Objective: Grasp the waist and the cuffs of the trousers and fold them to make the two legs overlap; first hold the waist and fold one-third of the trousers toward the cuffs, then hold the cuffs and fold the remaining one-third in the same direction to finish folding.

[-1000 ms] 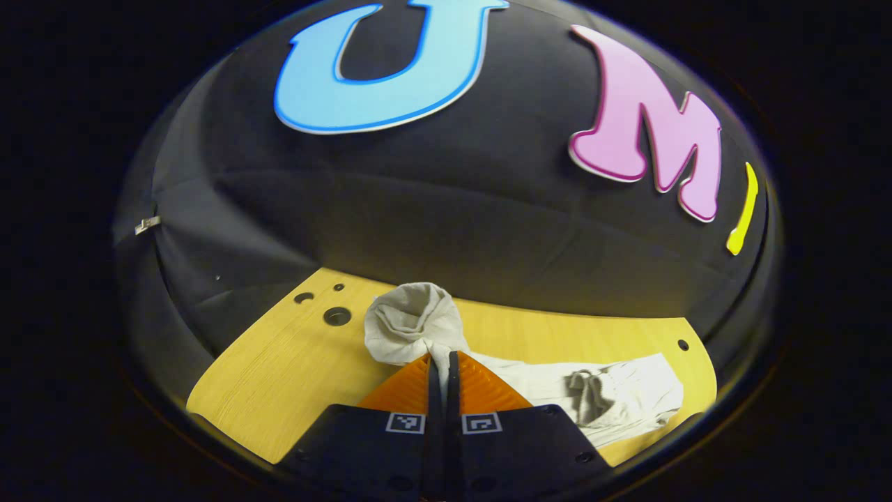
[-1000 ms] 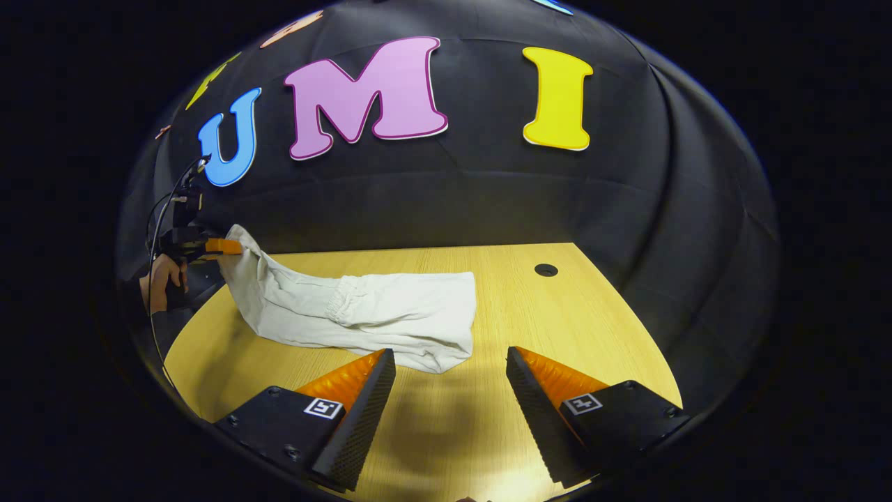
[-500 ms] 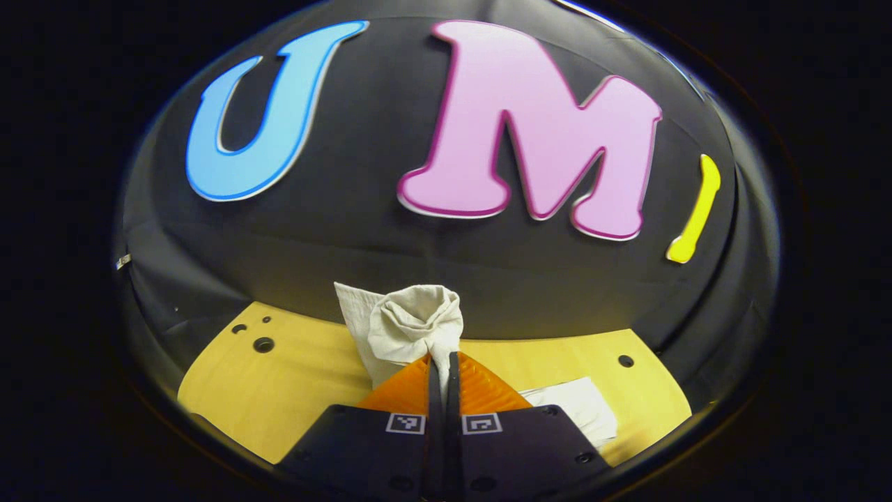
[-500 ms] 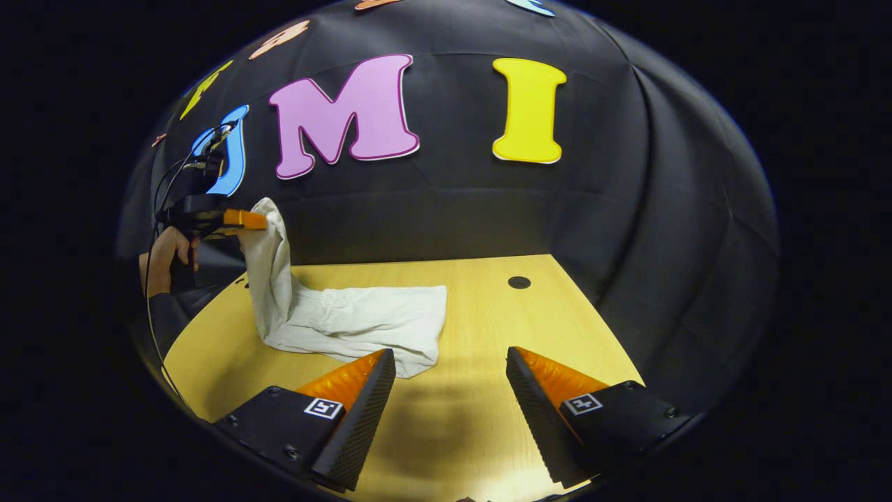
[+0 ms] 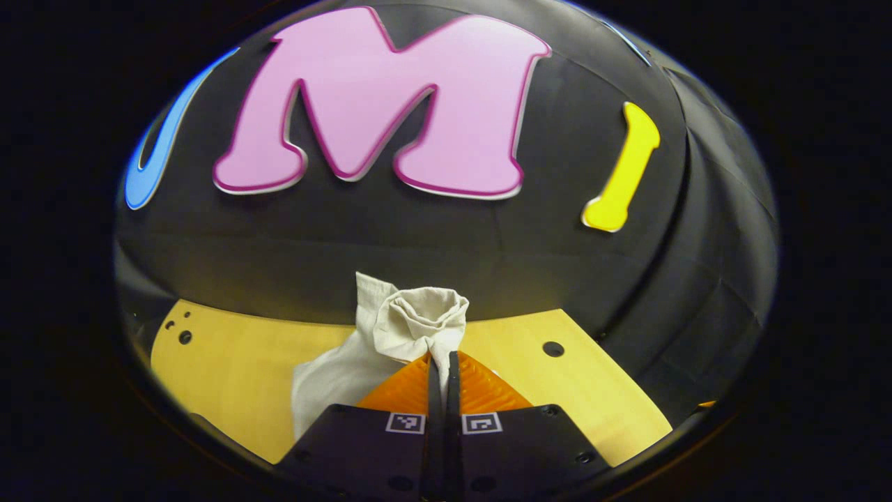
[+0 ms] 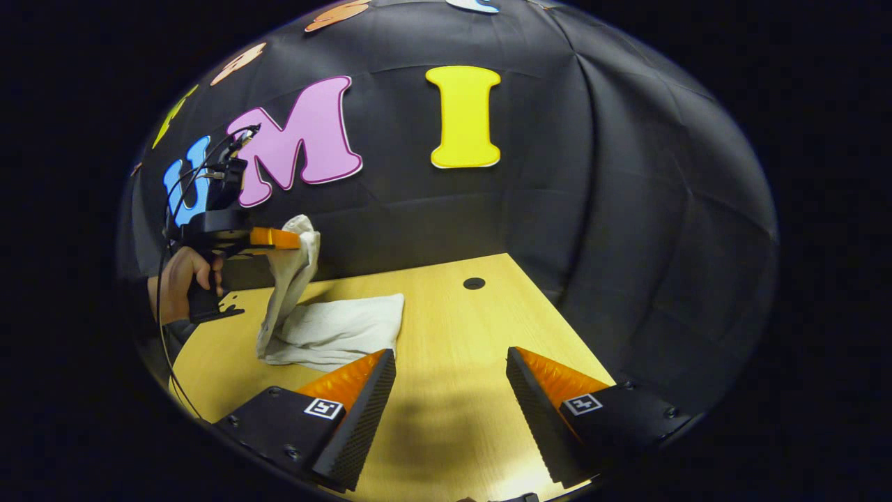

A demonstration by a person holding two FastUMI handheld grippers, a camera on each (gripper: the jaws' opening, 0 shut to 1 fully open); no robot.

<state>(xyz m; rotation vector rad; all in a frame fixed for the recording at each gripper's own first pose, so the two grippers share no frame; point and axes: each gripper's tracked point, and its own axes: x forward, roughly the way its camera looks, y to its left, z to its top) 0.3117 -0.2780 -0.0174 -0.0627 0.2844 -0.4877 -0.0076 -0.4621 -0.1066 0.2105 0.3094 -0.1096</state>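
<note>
left hand-held gripper (image 5: pixel 443 362) pinches trousers (image 5: pixel 418 324) above table (image 5: pixel 237 355).

The right tongs (image 6: pixel 451 359) stand wide apart above the bare wooden worktop (image 6: pixel 453 328), gripping nothing. Ahead and to their left, the pale trousers (image 6: pixel 334 331) lie folded on the worktop, one end lifted into the air by the left tongs (image 6: pixel 296 239), which pinch the cloth; a hand (image 6: pixel 182 275) holds their handle. A dark hole (image 6: pixel 474 283) lies farther ahead.
</note>
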